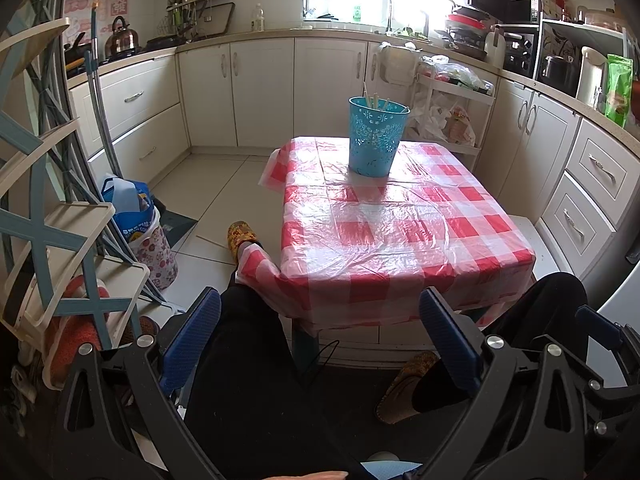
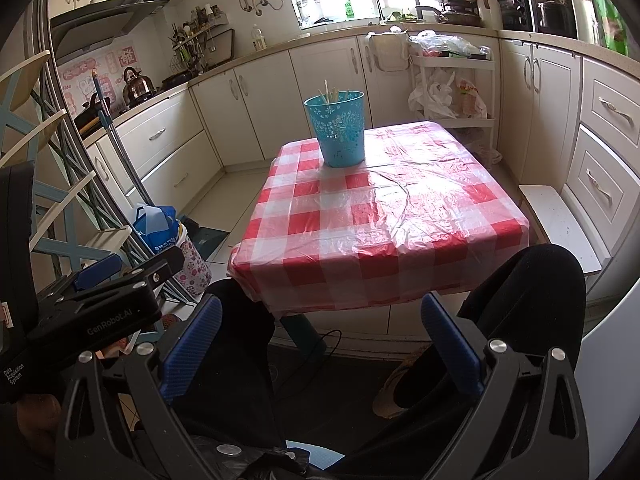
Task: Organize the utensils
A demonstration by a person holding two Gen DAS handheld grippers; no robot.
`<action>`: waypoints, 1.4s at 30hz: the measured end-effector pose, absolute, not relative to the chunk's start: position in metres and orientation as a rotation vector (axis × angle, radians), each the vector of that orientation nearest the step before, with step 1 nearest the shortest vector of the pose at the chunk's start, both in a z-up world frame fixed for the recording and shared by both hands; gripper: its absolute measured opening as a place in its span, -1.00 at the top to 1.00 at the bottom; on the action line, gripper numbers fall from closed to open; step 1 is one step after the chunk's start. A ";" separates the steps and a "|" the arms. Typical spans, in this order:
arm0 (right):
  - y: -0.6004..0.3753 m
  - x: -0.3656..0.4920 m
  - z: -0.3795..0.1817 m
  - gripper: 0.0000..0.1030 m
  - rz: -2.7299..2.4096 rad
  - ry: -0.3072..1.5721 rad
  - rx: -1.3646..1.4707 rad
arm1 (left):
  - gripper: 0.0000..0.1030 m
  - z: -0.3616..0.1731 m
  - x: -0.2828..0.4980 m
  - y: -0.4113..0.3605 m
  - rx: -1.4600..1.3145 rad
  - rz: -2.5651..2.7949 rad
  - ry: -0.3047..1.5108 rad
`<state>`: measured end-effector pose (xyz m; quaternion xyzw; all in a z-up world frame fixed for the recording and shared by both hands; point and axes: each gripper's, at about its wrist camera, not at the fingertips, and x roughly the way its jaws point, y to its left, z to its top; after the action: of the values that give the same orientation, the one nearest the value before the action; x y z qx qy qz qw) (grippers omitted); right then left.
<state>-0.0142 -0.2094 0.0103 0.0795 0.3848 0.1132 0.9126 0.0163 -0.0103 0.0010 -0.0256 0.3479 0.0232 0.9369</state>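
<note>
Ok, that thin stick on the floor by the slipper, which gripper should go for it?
Left, probably. The stick lies left of the table, beside the slipper, on the left gripper's side. Both sets of fingers are open and empty, but the right gripper would have to cross the lap.

The table wears a red-and-white checked cloth under clear, shiny plastic. On it stands a turquoise bucket with a white flower print, pale cream sticks showing above its rim. Left of the table, a blue bag sits in a white bin dotted with pink flowers. A slipper beside the table is yellow with red patterning. Both grippers, left and right, are black with blue pads.
</note>
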 end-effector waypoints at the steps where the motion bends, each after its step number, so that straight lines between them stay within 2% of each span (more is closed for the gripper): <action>1: -0.209 -0.014 0.010 -0.86 0.234 0.793 0.163 | -0.85 0.001 0.016 -0.010 -0.052 0.047 0.711; 42: -0.210 -0.019 0.009 -0.86 0.232 0.798 0.163 | -0.85 -0.001 0.015 -0.010 -0.056 0.046 0.714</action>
<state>-0.0188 -0.2096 0.0091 0.0789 0.3872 0.1124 0.9117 0.0146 -0.0100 -0.0008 -0.0272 0.3492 0.0224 0.9364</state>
